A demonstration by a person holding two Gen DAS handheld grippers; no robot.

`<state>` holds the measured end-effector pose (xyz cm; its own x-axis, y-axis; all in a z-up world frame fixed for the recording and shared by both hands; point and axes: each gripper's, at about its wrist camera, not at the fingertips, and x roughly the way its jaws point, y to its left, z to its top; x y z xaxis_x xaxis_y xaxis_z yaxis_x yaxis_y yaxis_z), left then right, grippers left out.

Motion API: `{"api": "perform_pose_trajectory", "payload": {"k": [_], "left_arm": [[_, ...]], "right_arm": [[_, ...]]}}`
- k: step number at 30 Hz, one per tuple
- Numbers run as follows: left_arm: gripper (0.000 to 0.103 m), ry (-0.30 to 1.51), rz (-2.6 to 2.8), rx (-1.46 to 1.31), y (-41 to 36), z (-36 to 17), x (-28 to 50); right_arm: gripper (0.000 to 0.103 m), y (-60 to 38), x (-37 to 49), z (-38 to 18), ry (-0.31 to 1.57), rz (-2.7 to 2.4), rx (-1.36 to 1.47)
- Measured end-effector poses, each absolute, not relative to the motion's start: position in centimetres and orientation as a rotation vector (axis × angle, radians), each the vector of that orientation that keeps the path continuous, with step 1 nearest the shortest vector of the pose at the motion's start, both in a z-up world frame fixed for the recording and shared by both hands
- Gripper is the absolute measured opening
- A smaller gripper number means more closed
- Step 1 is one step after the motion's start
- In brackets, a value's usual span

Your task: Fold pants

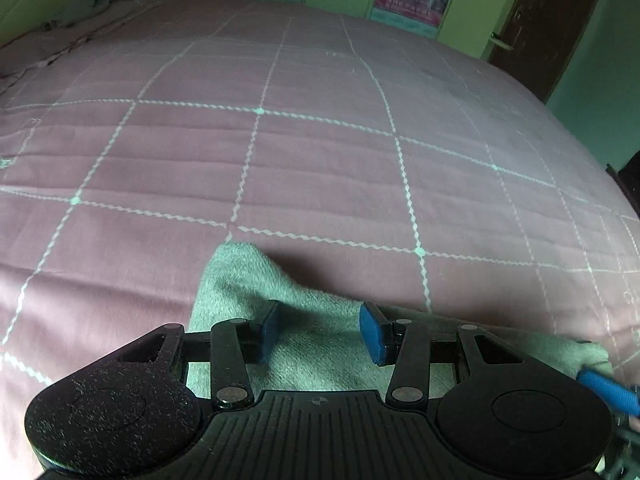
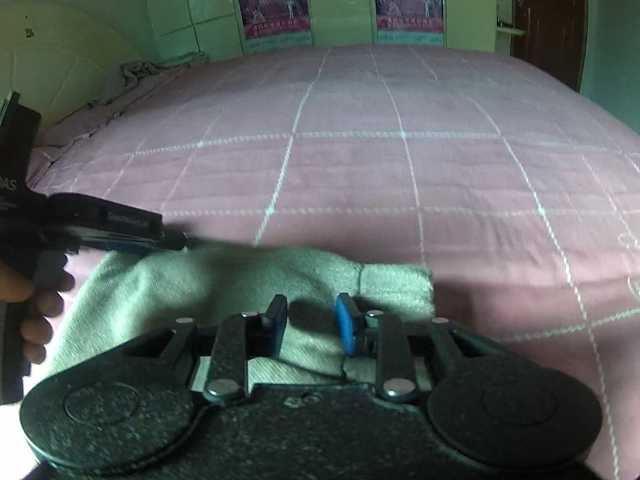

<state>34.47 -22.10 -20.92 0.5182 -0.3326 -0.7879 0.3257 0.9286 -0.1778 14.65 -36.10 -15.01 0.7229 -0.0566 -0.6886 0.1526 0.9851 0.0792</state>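
Note:
The pants [image 1: 256, 288] are light grey, soft cloth, lying on the pink bed near its front edge. In the left wrist view my left gripper [image 1: 318, 330] is open, its blue pads spread over the cloth with nothing between them. In the right wrist view my right gripper [image 2: 310, 322] is open above the pants [image 2: 224, 280], whose ribbed cuff [image 2: 396, 282] lies just ahead to the right. The left gripper [image 2: 132, 230] shows at the left of that view, held by a hand. A blue finger [image 1: 608, 388] of the right gripper shows at the lower right of the left view.
The pink quilted bedspread [image 1: 320, 140] with white grid lines stretches far ahead. A crumpled grey cloth [image 2: 138, 72] lies at the far left corner by the headboard. Green cupboards with posters [image 2: 408, 0] and a dark door [image 2: 552, 20] stand behind the bed.

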Motion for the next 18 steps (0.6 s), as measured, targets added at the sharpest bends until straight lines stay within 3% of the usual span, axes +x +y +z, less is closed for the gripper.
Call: {"api": "perform_pose_trajectory", "payload": {"k": [4,9,14,18], "left_arm": [[0.045,0.927,-0.414,0.040,-20.1,-19.7,31.1],[0.045,0.940,-0.457,0.117,-17.6,-20.6,25.7],[0.045,0.921,-0.456,0.141,-16.3,-20.6,20.3],[0.045,0.891,-0.437,0.135,-15.9,-20.6,17.6]], "right_arm": [[0.032,-35.4,15.1,-14.4,0.713,-0.124,0.103],[0.030,-36.1,15.3,-16.4,0.797,-0.163,0.113],[0.033,-34.4,11.5,-13.9,0.722,-0.129,0.097],[0.035,-33.3,8.3,-16.4,0.775,-0.158,-0.010]]}}
